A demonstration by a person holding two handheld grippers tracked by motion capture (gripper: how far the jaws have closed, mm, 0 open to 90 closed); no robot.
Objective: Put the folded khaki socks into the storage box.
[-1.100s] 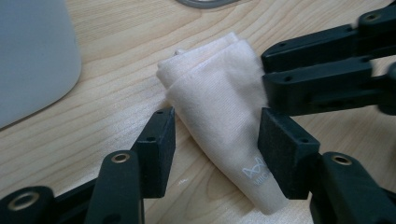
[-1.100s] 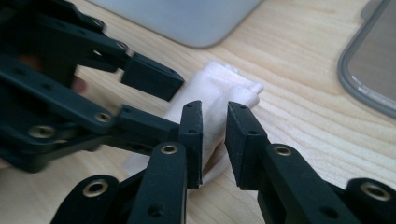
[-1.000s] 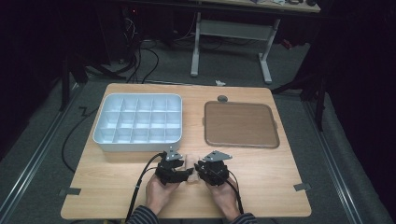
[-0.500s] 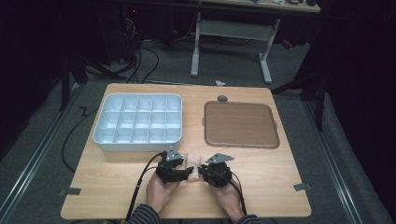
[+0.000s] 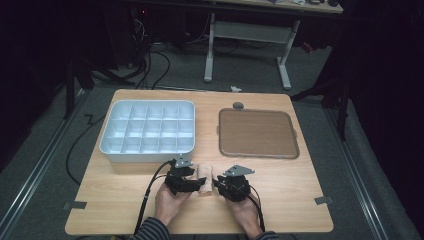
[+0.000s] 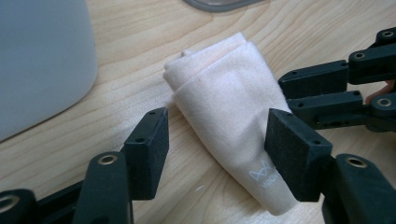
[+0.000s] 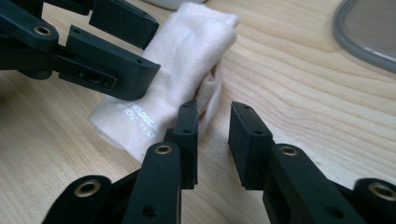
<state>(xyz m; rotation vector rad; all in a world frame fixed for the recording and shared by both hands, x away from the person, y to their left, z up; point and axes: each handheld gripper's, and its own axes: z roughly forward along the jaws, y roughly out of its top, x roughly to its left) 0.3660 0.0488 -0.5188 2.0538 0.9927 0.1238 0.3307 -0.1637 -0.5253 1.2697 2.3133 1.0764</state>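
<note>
Right now 1 folded cloth [image 6: 224, 121] lies on the counter [image 5: 300, 190] between my 2 grippers. My left gripper [image 6: 219, 140] has just been opening, jaws straddling it; my right gripper [image 7: 214, 140] gapes empty beside it. Beyond sit 1 compartment box [image 5: 148, 131] and 1 tray [image 5: 257, 133].

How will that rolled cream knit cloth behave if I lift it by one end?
The rolled cream knit cloth looks soft, so it would probably droop. Its loose folded layers may unroll. It seems light, and unlikely to slip from the left gripper pads.
</note>
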